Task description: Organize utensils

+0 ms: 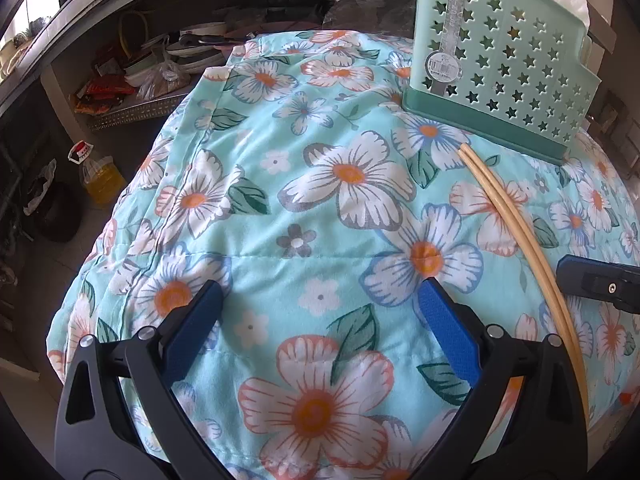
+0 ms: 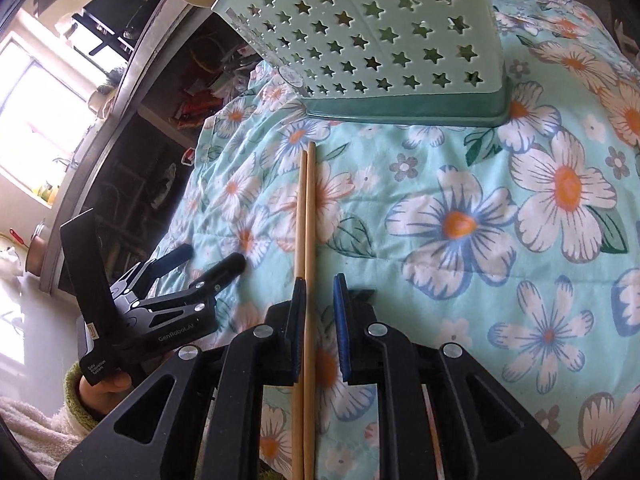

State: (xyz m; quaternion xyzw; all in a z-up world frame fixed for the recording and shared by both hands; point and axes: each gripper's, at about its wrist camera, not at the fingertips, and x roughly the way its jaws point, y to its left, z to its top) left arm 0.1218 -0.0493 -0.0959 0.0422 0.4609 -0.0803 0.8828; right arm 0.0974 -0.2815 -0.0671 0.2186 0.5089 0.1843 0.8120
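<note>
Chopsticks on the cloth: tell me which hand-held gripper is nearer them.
Right. The right hand-held gripper straddles the chopsticks, fingers open on either side. The left hand-held gripper hovers over bare floral cloth, well aside.

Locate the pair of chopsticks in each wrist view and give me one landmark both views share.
Left wrist view: the chopsticks curve down the right side, from the holder's base toward the bottom edge.
Right wrist view: the chopsticks run up the centre, lying between the right gripper fingers.
Shared landmark: the green star-cut utensil holder on the floral cloth.
</note>
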